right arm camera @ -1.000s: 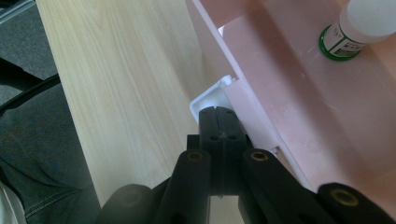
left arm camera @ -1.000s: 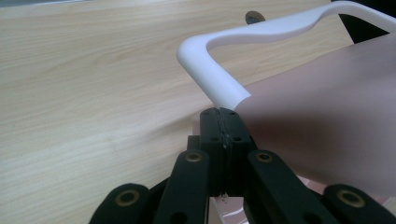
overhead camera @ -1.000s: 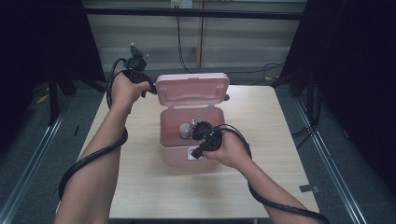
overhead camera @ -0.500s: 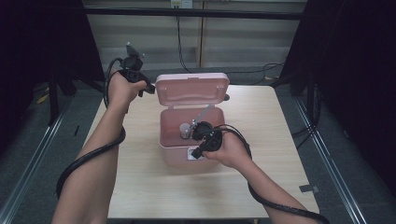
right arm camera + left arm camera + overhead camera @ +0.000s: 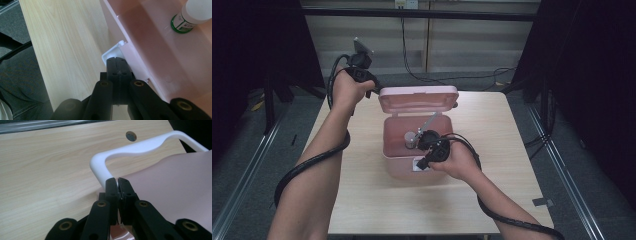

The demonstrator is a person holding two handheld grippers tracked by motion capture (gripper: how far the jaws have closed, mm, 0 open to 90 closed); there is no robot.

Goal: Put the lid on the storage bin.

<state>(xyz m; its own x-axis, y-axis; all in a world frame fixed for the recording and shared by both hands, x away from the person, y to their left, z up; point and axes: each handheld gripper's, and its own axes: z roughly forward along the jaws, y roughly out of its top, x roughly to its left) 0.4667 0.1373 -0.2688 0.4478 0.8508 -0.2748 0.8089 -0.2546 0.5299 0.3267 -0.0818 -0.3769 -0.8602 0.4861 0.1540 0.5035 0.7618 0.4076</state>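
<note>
Pink box (image 5: pixel 412 150) sits mid-table (image 5: pixel 512 150), lid (image 5: pixel 418 99) up. I have the left gripper (image 5: pixel 117 182) clamped on the lid's white handle (image 5: pixel 135 148); right gripper (image 5: pixel 117 62) pinched on the white latch (image 5: pixel 111 53) at the box front. Bottle (image 5: pixel 192 15) inside

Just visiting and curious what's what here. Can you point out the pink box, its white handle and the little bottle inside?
pink box (image 5: pixel 398 167), high view, on its front wall.
white handle (image 5: pixel 140 148), left gripper view, on the long bar of the handle.
little bottle (image 5: pixel 197 11), right gripper view, on its white body above the green-edged label.
</note>
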